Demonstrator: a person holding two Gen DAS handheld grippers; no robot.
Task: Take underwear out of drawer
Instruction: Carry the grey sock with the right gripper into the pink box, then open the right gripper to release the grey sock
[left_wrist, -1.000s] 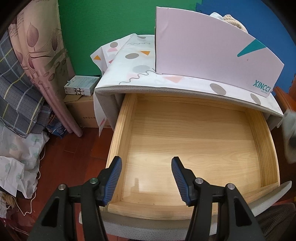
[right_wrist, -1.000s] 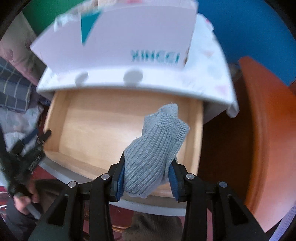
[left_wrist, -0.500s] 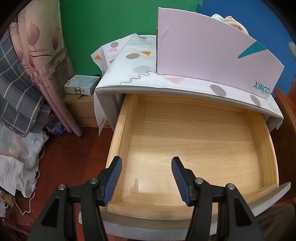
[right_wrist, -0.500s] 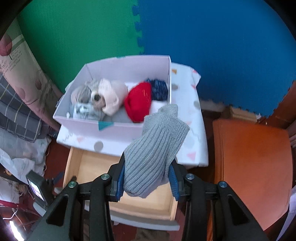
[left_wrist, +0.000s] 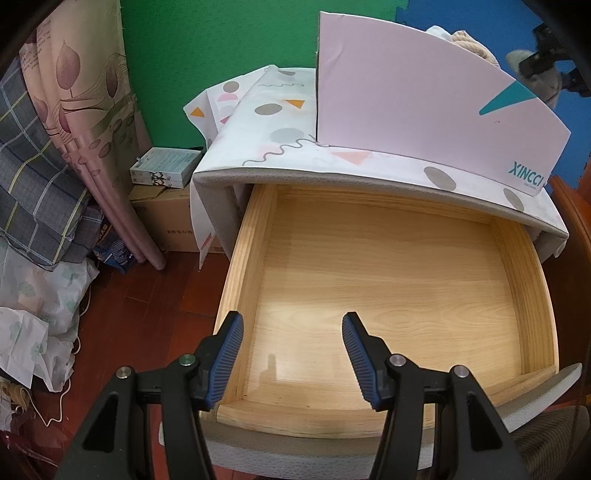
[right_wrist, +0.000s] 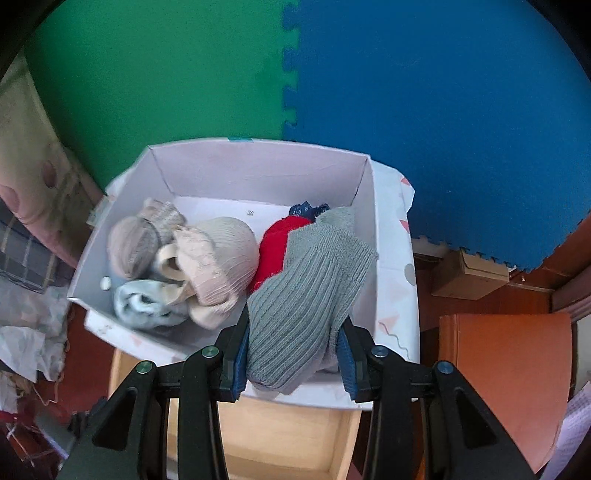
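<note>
While the right tool (right_wrist: 293, 363) stays clenched on the grey ribbed garment (right_wrist: 306, 295) above the white box (right_wrist: 369, 236), carry it over the bare corner past the red piece (right_wrist: 275, 245), lower, then release. Left tool (left_wrist: 291, 354) hangs released over the emptied drawer (left_wrist: 384, 284).

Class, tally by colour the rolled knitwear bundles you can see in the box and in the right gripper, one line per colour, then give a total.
Beige or tan: 2
Pale blue: 1
Red: 1
Dark blue: 1
Grey, held in the right gripper: 1
Total: 6
</note>
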